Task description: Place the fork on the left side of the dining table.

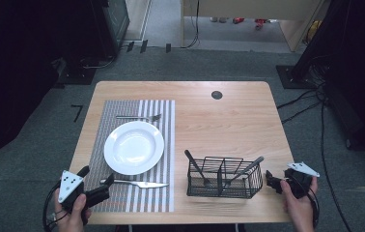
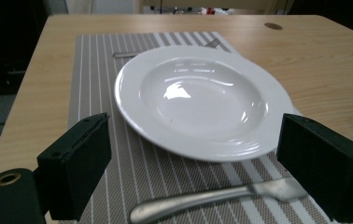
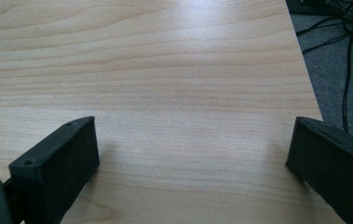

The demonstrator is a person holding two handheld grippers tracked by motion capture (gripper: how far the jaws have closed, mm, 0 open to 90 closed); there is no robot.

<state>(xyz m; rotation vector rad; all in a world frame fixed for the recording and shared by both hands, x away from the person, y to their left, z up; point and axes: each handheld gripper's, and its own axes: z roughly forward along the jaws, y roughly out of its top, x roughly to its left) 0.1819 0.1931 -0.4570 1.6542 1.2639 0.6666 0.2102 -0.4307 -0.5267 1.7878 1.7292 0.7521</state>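
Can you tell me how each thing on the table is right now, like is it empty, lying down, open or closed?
plate: empty, flat on the striped placemat.
fork: lying flat behind the plate.
knife: lying flat in front of the plate.
wire basket: upright, two dark-handled utensils leaning inside.
left gripper: open, holding nothing.
right gripper: open, holding nothing.

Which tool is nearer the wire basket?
Right. The right tool sits just beside the wire basket; the left tool is farther off, across the placemat.
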